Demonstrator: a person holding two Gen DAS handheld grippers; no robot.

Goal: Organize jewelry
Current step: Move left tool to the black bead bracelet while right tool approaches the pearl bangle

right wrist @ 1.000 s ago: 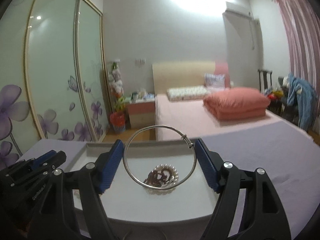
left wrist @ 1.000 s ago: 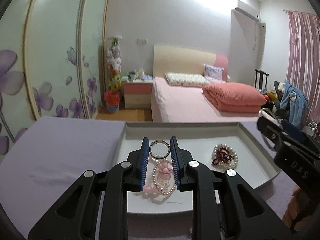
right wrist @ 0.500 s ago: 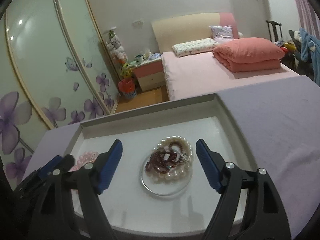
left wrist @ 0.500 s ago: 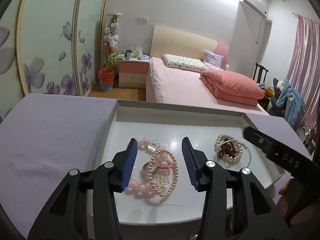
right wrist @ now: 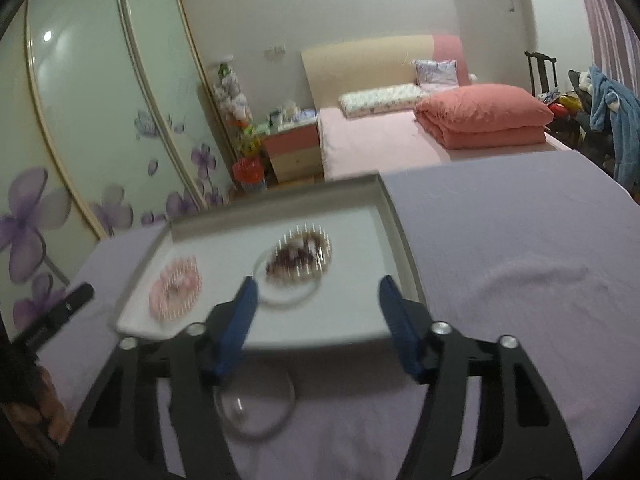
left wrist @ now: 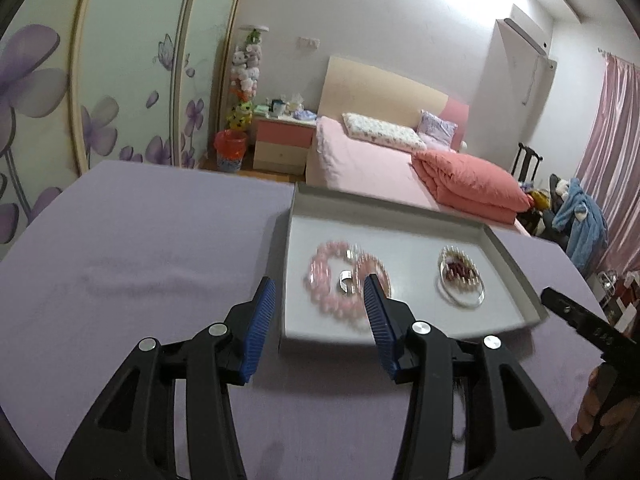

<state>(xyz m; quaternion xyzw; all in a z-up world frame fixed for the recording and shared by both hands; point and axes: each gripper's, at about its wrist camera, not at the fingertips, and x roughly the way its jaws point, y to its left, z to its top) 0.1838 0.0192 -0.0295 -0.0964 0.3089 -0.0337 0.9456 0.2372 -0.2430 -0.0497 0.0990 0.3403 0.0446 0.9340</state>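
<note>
Left gripper (left wrist: 319,295) stands released, jaws apart with nothing between them; the pink beads (left wrist: 345,280) and a small ring (left wrist: 345,281) lie in the tray (left wrist: 516,276) at its 1 o'clock. Right gripper (right wrist: 314,295) is released too, jaws just been closing on nothing; pearls (right wrist: 300,254) inside a bangle (right wrist: 289,298) lie at its 11 o'clock

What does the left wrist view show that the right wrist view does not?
Only the left wrist view shows the small silver ring inside the pink bead bracelet, and the open left gripper. Only the right wrist view shows a thin bangle on the purple cloth, and the open right gripper. Both show the white tray and the pearl and dark red bead pile.
</note>
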